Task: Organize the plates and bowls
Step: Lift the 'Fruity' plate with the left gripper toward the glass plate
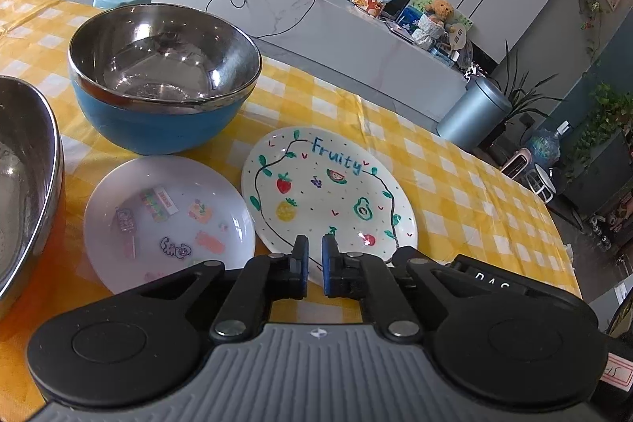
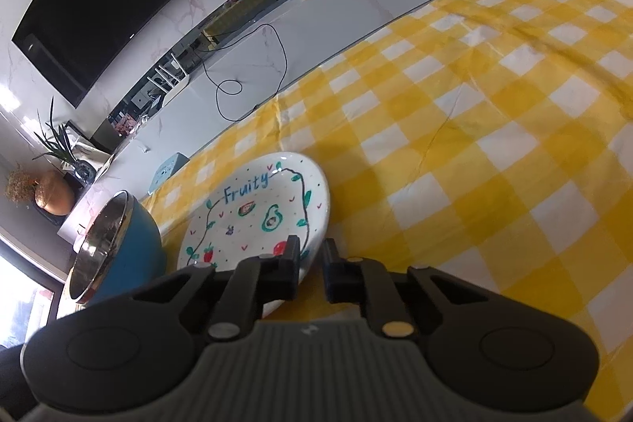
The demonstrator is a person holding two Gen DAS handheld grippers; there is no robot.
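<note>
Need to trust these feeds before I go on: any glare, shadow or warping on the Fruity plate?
Left wrist view: white hand-painted Fruity plate sharp, with small glare spots near the left gripper; shiny steel-lined blue bowl mirrors the room. Right wrist view: strong fisheye bend, shadow across the yellow checked tablecloth beside the plate.

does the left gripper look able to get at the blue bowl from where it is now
Probably yes: the blue bowl stands open behind the fruity plate and sticker plate, nothing over it, but the left gripper is shut on the fruity plate's rim.
</note>
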